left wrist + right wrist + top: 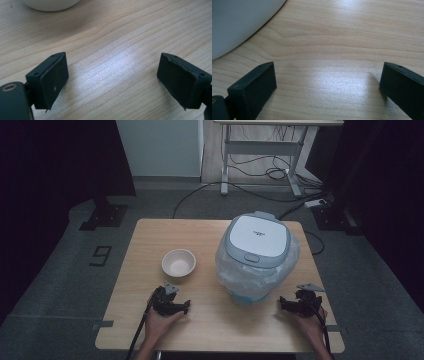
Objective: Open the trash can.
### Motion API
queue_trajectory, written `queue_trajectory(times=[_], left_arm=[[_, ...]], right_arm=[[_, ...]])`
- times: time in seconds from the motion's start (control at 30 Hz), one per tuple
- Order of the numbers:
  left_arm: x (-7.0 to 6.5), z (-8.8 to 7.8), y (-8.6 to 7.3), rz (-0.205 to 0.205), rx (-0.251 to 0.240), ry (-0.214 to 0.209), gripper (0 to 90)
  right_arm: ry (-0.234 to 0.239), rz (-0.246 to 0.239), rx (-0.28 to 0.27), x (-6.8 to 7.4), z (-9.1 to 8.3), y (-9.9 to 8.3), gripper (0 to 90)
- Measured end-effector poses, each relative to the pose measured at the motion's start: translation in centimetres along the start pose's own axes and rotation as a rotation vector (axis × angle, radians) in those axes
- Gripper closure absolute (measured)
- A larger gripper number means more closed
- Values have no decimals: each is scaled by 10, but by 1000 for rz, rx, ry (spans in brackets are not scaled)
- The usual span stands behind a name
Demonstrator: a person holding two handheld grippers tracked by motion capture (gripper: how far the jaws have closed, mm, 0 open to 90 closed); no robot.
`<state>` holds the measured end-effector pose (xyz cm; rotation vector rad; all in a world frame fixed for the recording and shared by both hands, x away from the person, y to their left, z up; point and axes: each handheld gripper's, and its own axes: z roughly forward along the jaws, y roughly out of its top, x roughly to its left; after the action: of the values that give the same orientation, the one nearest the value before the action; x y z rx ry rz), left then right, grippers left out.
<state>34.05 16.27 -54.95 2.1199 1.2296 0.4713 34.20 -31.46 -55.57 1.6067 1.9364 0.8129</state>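
**Around the light wooden table**

Beyond the table's far edge (210, 222), dark grey carpeted floor (60, 285) with a black number marking (101, 255) at left. Farther back, a white metal-legged desk (260, 145), black cables (265, 172) looped beneath it, a white power strip (316, 203) to the right. Black curtains (50, 160) on both sides, a pale wall panel (160, 145) between.

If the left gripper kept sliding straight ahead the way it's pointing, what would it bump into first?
Probably the white bowl. In the left gripper view it sits ahead of the open left gripper, slightly off to one side, with bare wooden table between. It might just clip the bowl's edge.
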Motion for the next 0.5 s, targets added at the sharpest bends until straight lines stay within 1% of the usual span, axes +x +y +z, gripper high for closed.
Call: queue_trajectory(times=[0.1, 0.2, 0.27, 0.33, 0.37, 0.43, 0.47, 0.5], left_arm=[[0, 0, 0, 2, 0, -1, 95], [1, 0, 0, 4, 1, -3, 96], [1, 0, 0, 5, 0, -5, 97], [1, 0, 0, 5, 0, -6, 98], [2, 0, 0, 6, 0, -6, 98], [2, 0, 0, 8, -1, -8, 99], [2, 0, 0, 8, -1, -8, 99], [2, 0, 0, 9, -1, -9, 100]], right_arm=[[7, -3, -3, -2, -2, -1, 36], [-6, 6, -20, -4, -5, -3, 101], [-19, 1, -34, -6, -7, -3, 134], [-10, 3, -47, -7, -10, -3, 152], [-1, 1, -56, -8, -11, -2, 176], [31, -10, -76, -8, -16, -2, 263], [31, -10, -76, -8, -16, -2, 263], [65, -41, -93, -9, -20, -3, 394]])
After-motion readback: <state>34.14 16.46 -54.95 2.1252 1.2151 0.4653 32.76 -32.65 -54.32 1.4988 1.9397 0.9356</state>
